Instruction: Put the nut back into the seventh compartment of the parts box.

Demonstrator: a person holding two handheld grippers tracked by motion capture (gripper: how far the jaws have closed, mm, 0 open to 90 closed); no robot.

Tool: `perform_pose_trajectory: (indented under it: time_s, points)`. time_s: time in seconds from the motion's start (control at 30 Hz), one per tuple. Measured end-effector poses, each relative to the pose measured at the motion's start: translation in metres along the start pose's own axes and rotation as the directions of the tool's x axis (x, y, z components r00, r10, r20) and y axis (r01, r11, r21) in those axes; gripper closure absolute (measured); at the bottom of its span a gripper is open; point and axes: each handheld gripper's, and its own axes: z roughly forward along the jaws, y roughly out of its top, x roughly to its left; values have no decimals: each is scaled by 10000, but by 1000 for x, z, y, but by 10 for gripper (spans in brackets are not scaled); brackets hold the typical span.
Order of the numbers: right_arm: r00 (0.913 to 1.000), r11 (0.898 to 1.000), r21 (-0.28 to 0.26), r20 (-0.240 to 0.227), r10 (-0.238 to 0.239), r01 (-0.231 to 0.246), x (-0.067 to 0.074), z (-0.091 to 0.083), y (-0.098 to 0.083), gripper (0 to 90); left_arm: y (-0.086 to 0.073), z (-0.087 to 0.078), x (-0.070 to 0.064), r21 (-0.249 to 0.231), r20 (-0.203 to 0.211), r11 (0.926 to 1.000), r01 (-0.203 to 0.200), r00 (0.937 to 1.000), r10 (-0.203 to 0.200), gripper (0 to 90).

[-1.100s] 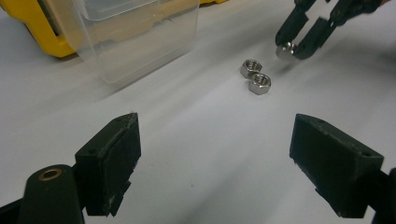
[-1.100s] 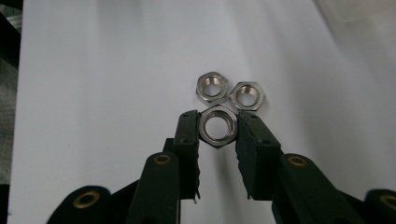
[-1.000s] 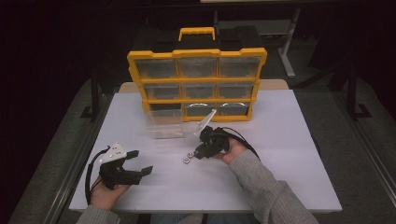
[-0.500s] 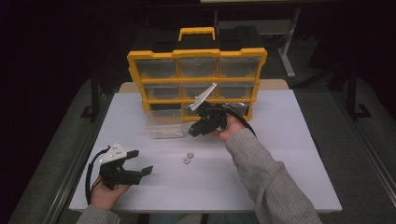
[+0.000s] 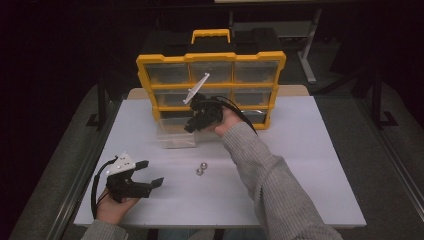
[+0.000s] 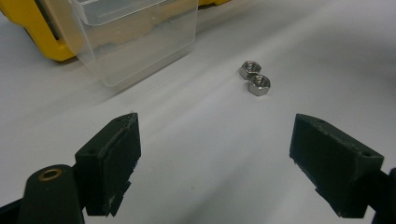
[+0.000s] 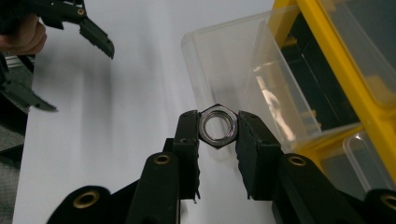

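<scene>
Risen from the table since a second ago, the right gripper (image 5: 192,125) clamps a steel nut (image 7: 217,126) just above the clear bin (image 5: 176,136), which lies at its seven o'clock in the high view.

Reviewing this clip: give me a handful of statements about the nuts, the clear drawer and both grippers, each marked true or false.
1. The right gripper is shut on a hex nut. True.
2. Three loose nuts lie on the white table. False: two loose nuts lie there, side by side.
3. The left gripper is open with nothing between its jaws. True.
4. The clear plastic drawer sits in its slot in the yellow organizer. False: it stands out on the table in front of the organizer.
5. The left gripper is clamped on one of the loose nuts. False: it rests apart from them, near the table's front edge.
</scene>
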Motion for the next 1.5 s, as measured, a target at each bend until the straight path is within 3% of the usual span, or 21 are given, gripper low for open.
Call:
perform_pose_trajectory:
  time_s: [0.4, 0.47, 0.7, 1.2, 1.5]
  points:
    - [10000, 9988, 483, 74, -52, 48, -9, 26, 16, 675, 0, -1, 0, -66, 13, 10000, 21, 10000, -21, 166]
    - [9999, 9989, 448, -37, 147, -145, -10, 27, 16, 621, 0, -1, 0, -115, 17, 9999, 25, 10000, -25, 166]
    - [9997, 9994, 275, 75, 216, -218, -9, 17, 11, 607, 1, 0, -1, -139, 45, 9999, 103, 9999, -103, 166]
    - [9990, 9987, -351, 219, 385, -377, -1, -15, -30, 555, 1, -1, -1, -142, 30, 9999, 53, 10000, -52, 166]
    - [9993, 9992, -270, 236, 287, -281, 12, -9, -63, 536, 1, 0, -1, -151, 12, 9999, 56, 10000, -56, 166]
